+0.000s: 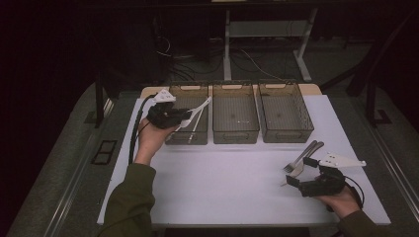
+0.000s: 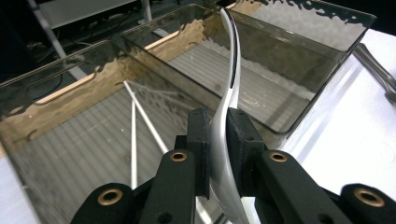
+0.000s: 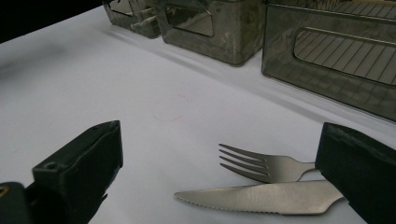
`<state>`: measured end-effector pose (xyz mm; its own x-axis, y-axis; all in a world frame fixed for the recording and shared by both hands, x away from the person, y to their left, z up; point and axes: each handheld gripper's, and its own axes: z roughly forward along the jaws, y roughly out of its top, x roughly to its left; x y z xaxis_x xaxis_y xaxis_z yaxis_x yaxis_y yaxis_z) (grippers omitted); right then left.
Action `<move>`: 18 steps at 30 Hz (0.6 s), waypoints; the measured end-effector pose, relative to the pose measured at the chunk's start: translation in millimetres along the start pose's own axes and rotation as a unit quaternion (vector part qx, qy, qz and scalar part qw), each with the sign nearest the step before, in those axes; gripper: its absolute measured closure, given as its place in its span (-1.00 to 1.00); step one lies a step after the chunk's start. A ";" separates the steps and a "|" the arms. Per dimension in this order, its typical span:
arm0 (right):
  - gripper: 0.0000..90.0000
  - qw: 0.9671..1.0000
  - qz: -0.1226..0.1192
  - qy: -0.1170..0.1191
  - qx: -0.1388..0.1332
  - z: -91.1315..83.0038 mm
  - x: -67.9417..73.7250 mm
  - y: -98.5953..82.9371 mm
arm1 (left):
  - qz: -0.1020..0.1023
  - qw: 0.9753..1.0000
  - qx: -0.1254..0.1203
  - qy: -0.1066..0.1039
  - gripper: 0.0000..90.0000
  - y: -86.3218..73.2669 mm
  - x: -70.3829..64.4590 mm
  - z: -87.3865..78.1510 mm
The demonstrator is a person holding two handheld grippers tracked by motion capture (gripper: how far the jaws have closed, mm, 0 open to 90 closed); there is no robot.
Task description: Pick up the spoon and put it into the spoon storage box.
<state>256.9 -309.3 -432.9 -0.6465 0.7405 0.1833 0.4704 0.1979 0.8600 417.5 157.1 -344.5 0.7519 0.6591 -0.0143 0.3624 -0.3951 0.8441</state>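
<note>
Olive-green sleeves [image 1: 129, 197] worn on both arms, black left gripper [image 2: 219, 140] with brass-ringed screw holes, black right gripper [image 1: 302, 173], grey three-cornered plates, black cables trailed behind.

spoon [image 2: 223, 140] bowel end cut off below | knife [image 3: 261, 198] handle behind jaw

High view is pretty dim overall: the room behind goes nearly black, and only the white tabletop [image 1: 237, 187] catches decent light, seemingly from overhead. It's soft and a bit grainy too. The left gripper view is sharper, with bright glare streaking down the spoon [image 2: 224, 140] and wavy reflections on the bin [image 2: 280, 56] walls. In the right gripper view the near jaws look blurry, while the fork [image 3: 261, 165] and knife [image 3: 261, 198] throw soft shadows.
</note>
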 end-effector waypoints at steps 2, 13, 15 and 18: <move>-0.98 1.000 0.001 -0.002 0.000 -0.2 -0.5 0.1 | -0.001 1.000 0.001 -0.004 0.77 2.4 -1.7 6.1; -0.98 1.000 0.000 0.000 -0.001 -0.4 -0.5 0.1 | 0.006 1.000 0.013 -0.025 0.77 18.3 -17.9 40.2; -0.98 1.000 0.000 0.000 -0.001 -0.1 -0.5 0.1 | 0.019 0.999 0.017 -0.032 0.77 21.4 -20.8 47.8; -0.98 1.000 0.001 0.001 -0.001 -0.4 -0.6 0.1 | 0.022 0.999 0.022 -0.038 0.77 25.1 -28.4 59.3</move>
<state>257.1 -310.0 -432.7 -0.6468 0.7399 0.1850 0.4699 0.1956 0.8608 437.8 90.6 -354.7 0.8066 0.5908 -0.0188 0.3501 -0.4519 0.8205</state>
